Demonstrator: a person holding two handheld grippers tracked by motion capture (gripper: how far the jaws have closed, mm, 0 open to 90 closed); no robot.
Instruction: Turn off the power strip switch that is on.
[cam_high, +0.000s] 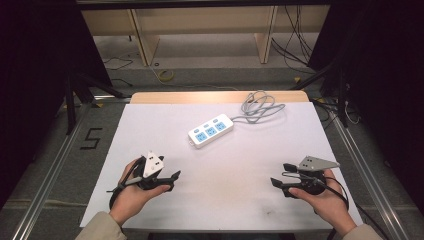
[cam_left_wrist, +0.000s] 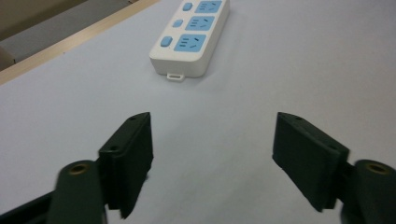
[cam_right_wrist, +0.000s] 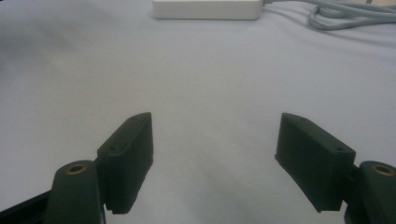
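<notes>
Both claws gaping wide, gripping nothing: left claw (cam_high: 172, 176) and right claw (cam_high: 278, 181) low over near bench (cam_high: 150, 120) edge, well apart. White power strip (cam_high: 210, 130) flat mid-bench beyond them, 3 blue sockets up, grey cord (cam_high: 260, 107) coiled at far edge.

You've got your left gripper (cam_high: 172, 181) and right gripper (cam_high: 278, 176) both held low, each cradled in a hand, tips angled in toward each other. Jaws are spread wide on both with nothing between them, and your forearms sit behind them.
</notes>
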